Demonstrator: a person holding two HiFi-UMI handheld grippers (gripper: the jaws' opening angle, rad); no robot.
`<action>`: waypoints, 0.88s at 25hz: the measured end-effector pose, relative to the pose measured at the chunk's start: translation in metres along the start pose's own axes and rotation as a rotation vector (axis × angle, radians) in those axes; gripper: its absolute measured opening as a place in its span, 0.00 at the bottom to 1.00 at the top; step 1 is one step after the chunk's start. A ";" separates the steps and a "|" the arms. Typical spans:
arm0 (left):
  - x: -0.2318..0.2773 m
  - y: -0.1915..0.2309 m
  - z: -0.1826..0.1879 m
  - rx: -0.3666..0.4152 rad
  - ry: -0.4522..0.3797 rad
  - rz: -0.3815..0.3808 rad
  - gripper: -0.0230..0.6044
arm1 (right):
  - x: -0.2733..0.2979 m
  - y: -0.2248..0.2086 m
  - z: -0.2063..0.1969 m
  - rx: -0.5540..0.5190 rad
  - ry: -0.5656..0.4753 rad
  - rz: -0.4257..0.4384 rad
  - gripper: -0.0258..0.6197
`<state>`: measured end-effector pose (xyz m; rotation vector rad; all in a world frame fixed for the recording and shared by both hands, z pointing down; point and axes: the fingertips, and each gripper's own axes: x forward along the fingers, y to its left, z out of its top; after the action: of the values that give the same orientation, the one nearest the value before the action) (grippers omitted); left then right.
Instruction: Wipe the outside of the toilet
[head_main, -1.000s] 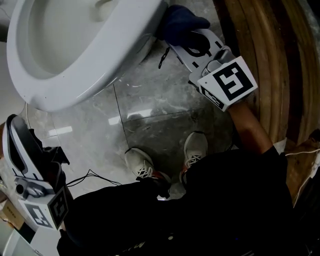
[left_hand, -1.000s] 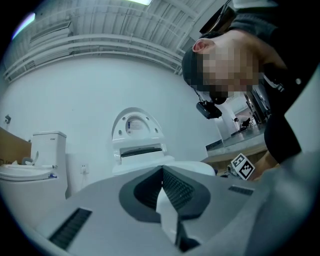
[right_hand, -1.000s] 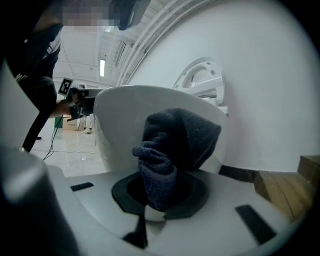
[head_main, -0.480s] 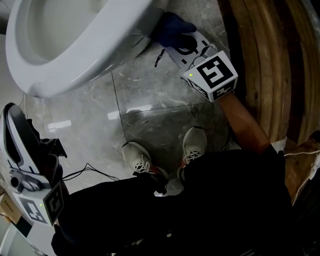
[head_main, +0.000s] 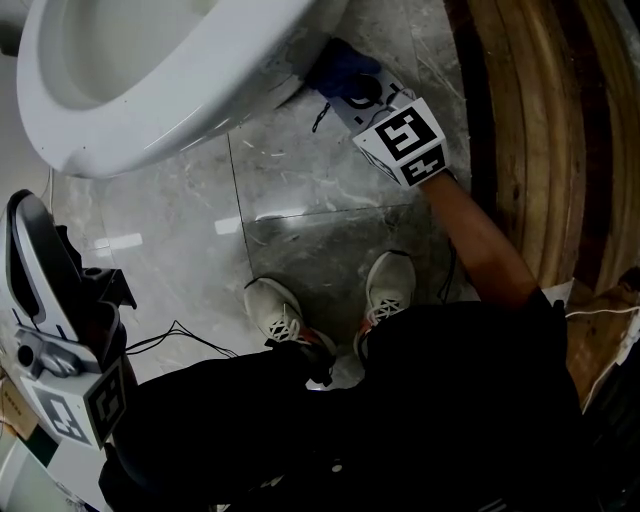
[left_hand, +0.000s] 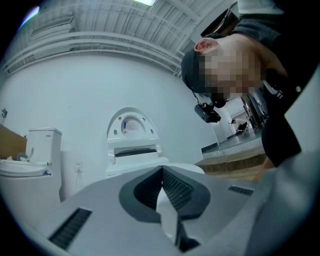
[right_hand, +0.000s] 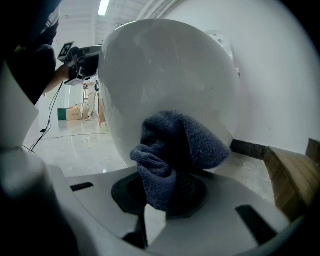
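The white toilet (head_main: 150, 100) fills the top left of the head view; its bowl wall (right_hand: 165, 75) looms close in the right gripper view. My right gripper (head_main: 350, 88) is low beside the bowl's underside, shut on a dark blue cloth (right_hand: 175, 150) that presses against the porcelain. The same cloth (head_main: 338, 66) shows as a blue wad under the rim. My left gripper (head_main: 30, 280) hangs at the lower left, away from the toilet, pointing up. Its jaws (left_hand: 162, 192) are shut with nothing between them.
A wooden step (head_main: 540, 130) runs along the right of the grey marble floor (head_main: 300, 200). The person's two shoes (head_main: 330, 310) stand near the middle. A black cable (head_main: 190, 350) trails on the floor. Other toilets (left_hand: 132, 145) stand against the white wall.
My right gripper has moved up and left with the cloth, going lower and further under the bowl. The left gripper has hardly moved.
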<state>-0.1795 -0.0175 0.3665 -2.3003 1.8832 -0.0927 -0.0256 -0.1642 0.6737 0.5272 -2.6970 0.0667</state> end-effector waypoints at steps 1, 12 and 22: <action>0.000 -0.001 -0.001 -0.008 -0.002 -0.005 0.05 | 0.002 0.000 -0.004 0.006 0.008 0.001 0.10; -0.001 -0.001 0.000 0.004 0.004 -0.002 0.05 | 0.028 0.001 -0.050 0.020 0.120 0.009 0.10; -0.003 -0.004 0.002 0.009 0.011 -0.013 0.05 | 0.042 0.002 -0.080 0.027 0.223 0.011 0.10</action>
<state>-0.1761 -0.0132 0.3657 -2.3109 1.8699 -0.1148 -0.0331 -0.1678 0.7635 0.4827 -2.4842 0.1560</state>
